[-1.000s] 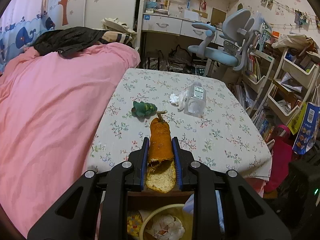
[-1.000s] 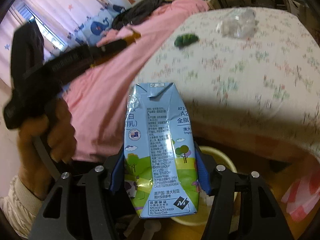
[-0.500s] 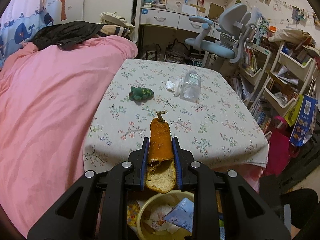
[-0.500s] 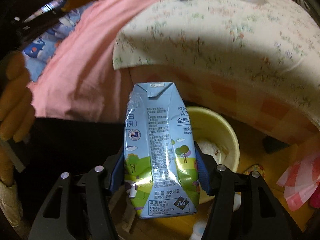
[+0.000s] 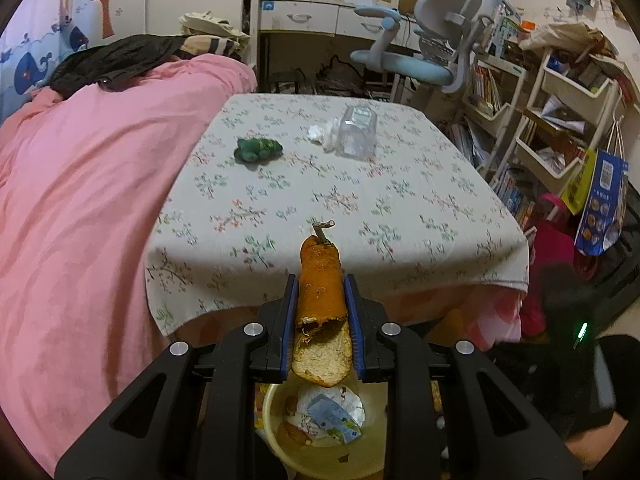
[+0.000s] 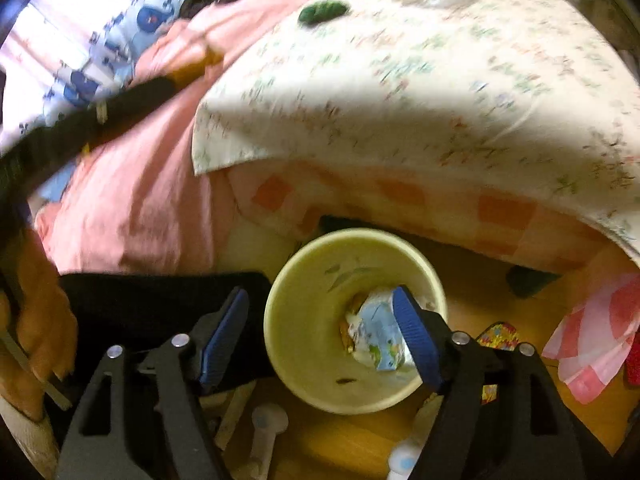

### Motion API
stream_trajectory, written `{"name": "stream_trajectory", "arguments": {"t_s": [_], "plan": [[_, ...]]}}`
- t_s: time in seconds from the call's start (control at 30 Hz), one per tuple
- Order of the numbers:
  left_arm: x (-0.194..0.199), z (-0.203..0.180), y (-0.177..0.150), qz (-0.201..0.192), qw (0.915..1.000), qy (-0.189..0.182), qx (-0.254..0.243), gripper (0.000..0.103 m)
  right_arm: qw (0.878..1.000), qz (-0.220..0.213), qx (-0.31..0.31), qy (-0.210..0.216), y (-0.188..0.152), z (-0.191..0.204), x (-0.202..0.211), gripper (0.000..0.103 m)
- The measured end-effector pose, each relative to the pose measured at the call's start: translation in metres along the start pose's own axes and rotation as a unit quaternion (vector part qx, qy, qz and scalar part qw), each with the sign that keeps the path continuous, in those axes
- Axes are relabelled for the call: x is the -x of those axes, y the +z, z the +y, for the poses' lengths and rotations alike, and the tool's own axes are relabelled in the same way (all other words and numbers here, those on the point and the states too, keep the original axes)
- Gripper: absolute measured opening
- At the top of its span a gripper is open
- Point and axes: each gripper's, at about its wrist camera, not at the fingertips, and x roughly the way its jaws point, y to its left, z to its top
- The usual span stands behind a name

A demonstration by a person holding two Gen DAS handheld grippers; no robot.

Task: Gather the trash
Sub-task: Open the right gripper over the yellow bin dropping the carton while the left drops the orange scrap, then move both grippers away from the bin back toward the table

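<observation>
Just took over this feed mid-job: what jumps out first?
The left gripper, shut on an orange peel, hangs above the yellow bin. The right gripper is opening its jaws over that bin, empty; the blue milk carton lies inside.

Warm indoor light; the window (image 6: 36,28) glares white, the tablecloth (image 6: 440,80) smears with motion blur, fisheye edges bend and darken.

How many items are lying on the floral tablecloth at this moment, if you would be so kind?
3: a green toy at its far left, a white tissue mid-far, and a clear plastic bottle touching that tissue's right.
</observation>
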Motion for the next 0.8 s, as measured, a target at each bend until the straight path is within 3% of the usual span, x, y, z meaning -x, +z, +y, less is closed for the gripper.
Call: {"name": "stream_trajectory", "arguments": {"t_s": [0.4,0.67,0.8], "plan": [[-0.002,-0.023,-0.038,0.050,0.9983,-0.015,-0.026,0.022,0.994,-0.092,-0.060,-0.008,0.007,-0.020,0.028,0.076],[-0.001,-0.029,-0.044,0.053,0.9980,-0.007,-0.034,0.036,0.991,-0.105,-0.079,-0.010,0.006,-0.026,0.033,0.076],[0.000,-0.029,-0.045,0.051,0.9980,-0.003,-0.037,0.039,0.991,-0.106,-0.078,-0.013,0.005,-0.026,0.033,0.077]]}}
